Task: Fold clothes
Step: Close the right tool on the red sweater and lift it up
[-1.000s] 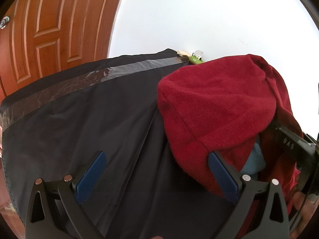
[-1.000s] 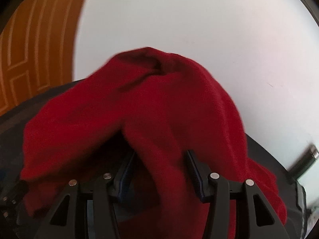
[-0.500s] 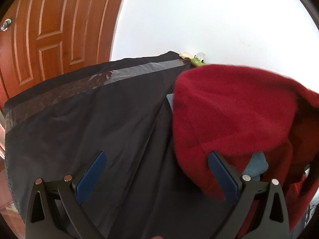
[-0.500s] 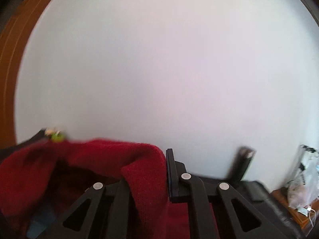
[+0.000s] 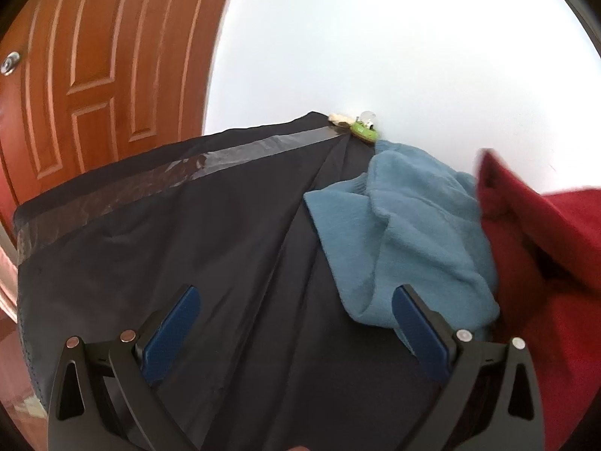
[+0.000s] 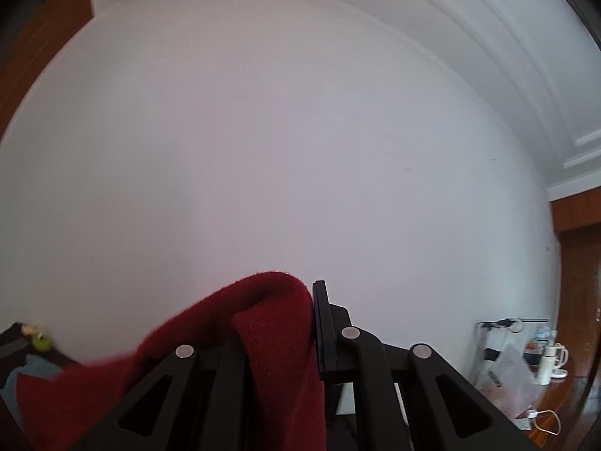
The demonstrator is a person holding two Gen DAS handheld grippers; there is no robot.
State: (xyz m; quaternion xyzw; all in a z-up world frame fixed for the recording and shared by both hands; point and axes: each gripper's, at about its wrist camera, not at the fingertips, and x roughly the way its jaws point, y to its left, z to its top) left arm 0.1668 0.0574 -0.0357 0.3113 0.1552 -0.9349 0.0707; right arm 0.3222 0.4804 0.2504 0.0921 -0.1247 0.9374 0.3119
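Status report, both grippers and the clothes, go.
Left gripper open, empty, over the black cloth. Right gripper shut on red sweater, lifted high. Blue sweater crumpled beside left gripper, partly under the red.

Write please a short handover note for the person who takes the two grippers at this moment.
Left gripper: open, empty, low over the black cloth on the table.
Right gripper: shut on the red sweater, raised so its camera sees mostly the white wall.
Red sweater hangs from the right gripper at the table's right side. The blue garment lies crumpled on the black cloth, beside the left gripper's right finger.
Done: red sweater picked up. Left: nothing is folded yet; spread and fold red, then blue.
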